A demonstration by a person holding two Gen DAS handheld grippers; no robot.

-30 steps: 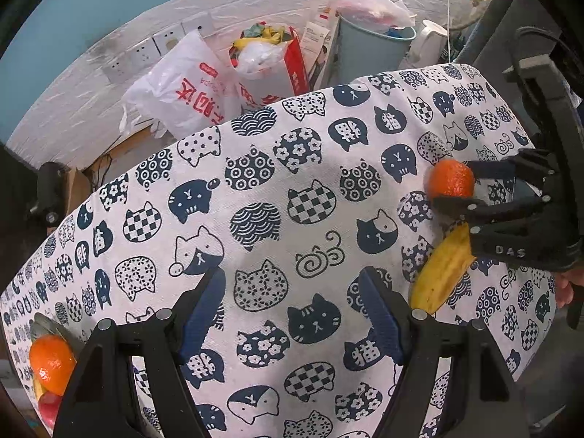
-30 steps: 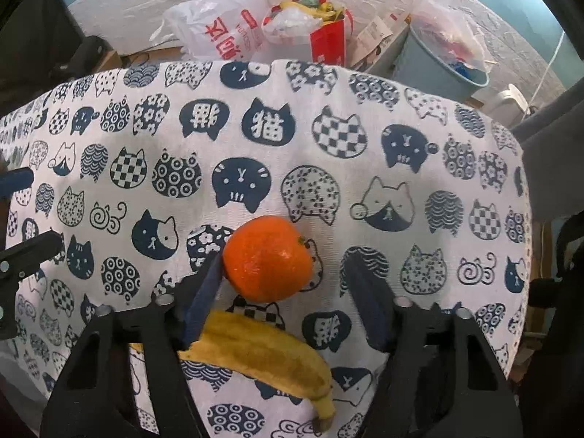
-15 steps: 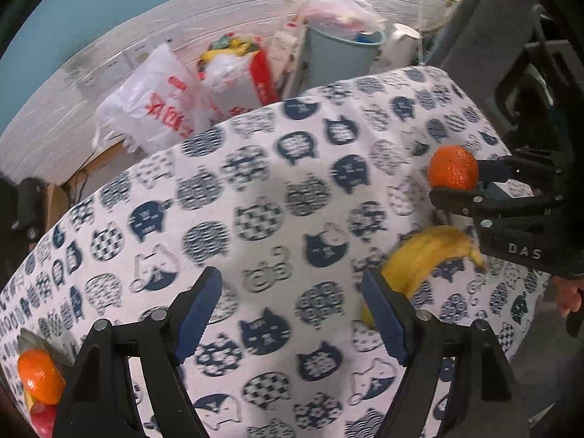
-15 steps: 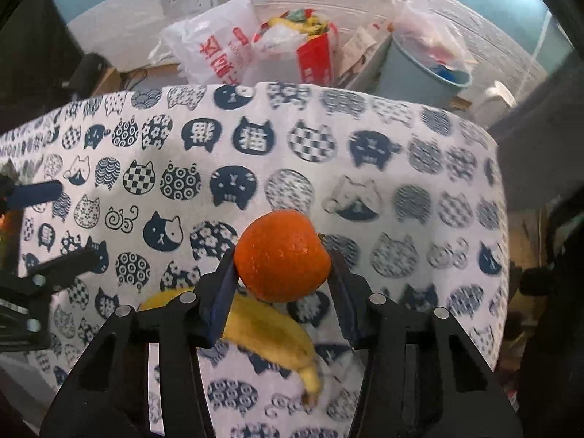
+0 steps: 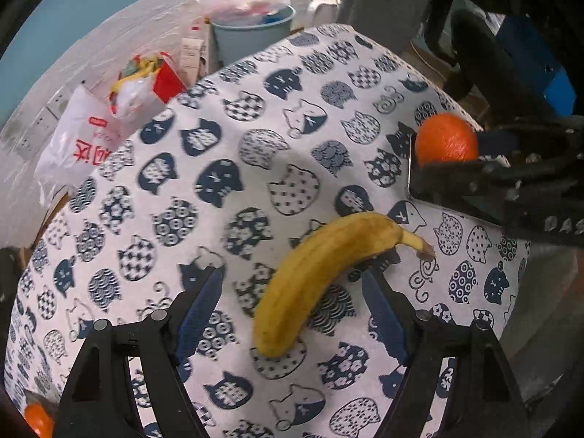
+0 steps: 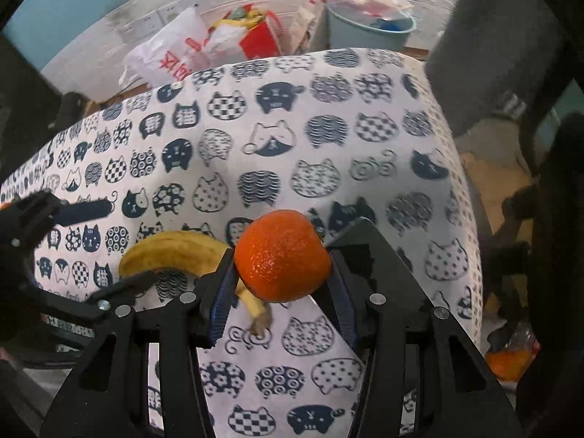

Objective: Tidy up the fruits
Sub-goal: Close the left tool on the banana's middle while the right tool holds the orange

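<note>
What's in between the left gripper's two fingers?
The banana, lying on the cat-print cloth, sits between the left gripper's open fingers, untouched. The left wrist view shows it.

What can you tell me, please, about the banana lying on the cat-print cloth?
The banana is whole, unpeeled, dull yellow with faint brown flecks and a dry brown stem. It lies curved and flat on the cat-print cloth, between the open jaws of the left gripper, which do not press it. Its stem end points toward the right gripper, which holds an orange just above it.
</note>
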